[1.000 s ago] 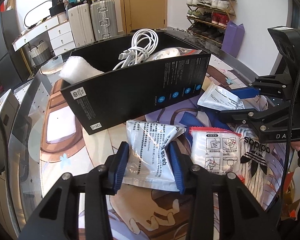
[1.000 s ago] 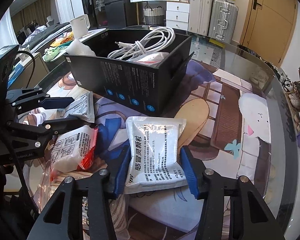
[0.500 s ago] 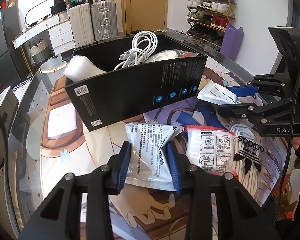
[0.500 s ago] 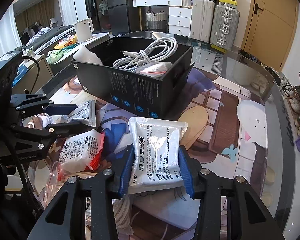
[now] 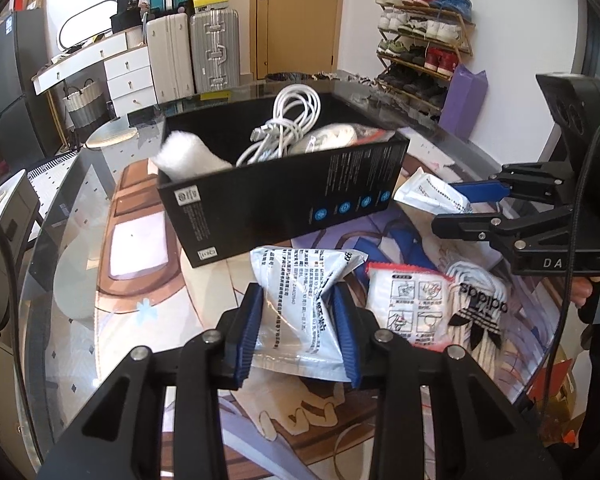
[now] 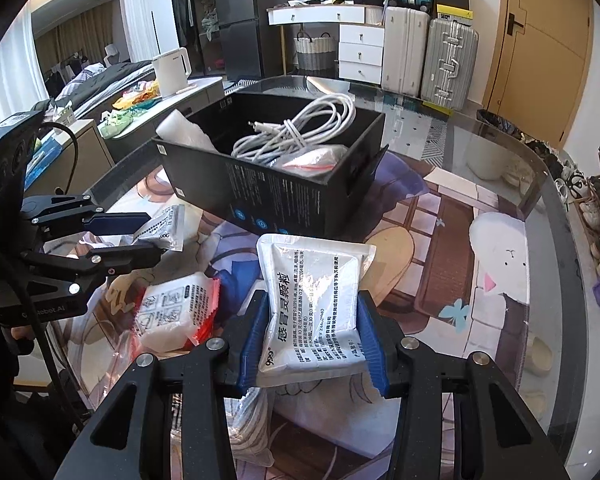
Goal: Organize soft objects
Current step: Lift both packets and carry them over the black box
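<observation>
Left wrist view looks down on the left gripper (image 5: 298,334), whose blue pads have just been closing and now pinch a silvery medicine pouch (image 5: 296,300) from both sides, crumpling it at the middle, near the front edge of the bench (image 5: 80,280). Just right of it lie a red-edged white packet (image 5: 408,308) and a folded white sock with a black logo (image 5: 476,308), the two touching. Farther back stands a black box (image 5: 284,196), holding a coil of white cable (image 5: 288,128), a white foam wad (image 5: 188,156) at its left end and another packet whose detail I cannot make out. At the right, the right gripper (image 5: 466,210) reaches in from the side with a second silvery pouch (image 5: 432,194) between its fingers, beside the box's right corner. Right wrist view shows the right gripper (image 6: 312,344) clamped on its own flat silvery pouch (image 6: 312,300), pads pressed on both long edges; its jaws too have just drawn in. That pouch sits just in front of the black box (image 6: 276,184), over the printed mat that covers the bench (image 6: 500,208). To the left, the left gripper (image 6: 152,234) holds its crumpled pouch (image 6: 166,228), and the red-edged packet (image 6: 172,312) lies below it on the bench.
</observation>
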Tool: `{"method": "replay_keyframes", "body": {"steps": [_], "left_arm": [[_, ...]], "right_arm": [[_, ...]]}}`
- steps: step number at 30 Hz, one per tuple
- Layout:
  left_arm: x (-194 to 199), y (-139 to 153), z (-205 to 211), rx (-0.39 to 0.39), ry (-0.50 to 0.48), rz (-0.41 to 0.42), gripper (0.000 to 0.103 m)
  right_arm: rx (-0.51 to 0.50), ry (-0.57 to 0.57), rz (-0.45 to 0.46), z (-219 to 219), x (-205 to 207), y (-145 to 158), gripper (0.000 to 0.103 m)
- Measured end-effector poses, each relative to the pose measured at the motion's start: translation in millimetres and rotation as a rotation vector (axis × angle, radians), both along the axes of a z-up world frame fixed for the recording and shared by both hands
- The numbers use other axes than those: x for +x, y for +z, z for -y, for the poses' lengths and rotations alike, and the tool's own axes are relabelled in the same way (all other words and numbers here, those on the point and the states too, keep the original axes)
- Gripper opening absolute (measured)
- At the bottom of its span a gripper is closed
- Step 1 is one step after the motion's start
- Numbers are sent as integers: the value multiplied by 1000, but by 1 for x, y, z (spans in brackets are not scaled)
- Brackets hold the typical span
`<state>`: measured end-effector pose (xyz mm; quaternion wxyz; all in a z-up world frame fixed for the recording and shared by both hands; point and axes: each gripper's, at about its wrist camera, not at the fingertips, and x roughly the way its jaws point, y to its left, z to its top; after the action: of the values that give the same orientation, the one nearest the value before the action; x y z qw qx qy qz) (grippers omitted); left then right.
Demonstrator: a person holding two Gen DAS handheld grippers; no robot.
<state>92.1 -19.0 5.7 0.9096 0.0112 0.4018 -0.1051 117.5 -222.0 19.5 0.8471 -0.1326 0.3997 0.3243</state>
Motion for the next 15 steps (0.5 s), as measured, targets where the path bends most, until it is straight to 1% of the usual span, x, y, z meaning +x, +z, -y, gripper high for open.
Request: {"method": "replay_keyframes", "body": {"steps": [8, 15], "left_arm": [[-7, 21, -12, -35, 30, 54, 34], [-9, 39, -19, -65, 52, 99, 34]], "right_arm": [[50, 5, 28, 5, -6, 15, 44], [74, 10, 61, 7, -16, 31, 44]]}}
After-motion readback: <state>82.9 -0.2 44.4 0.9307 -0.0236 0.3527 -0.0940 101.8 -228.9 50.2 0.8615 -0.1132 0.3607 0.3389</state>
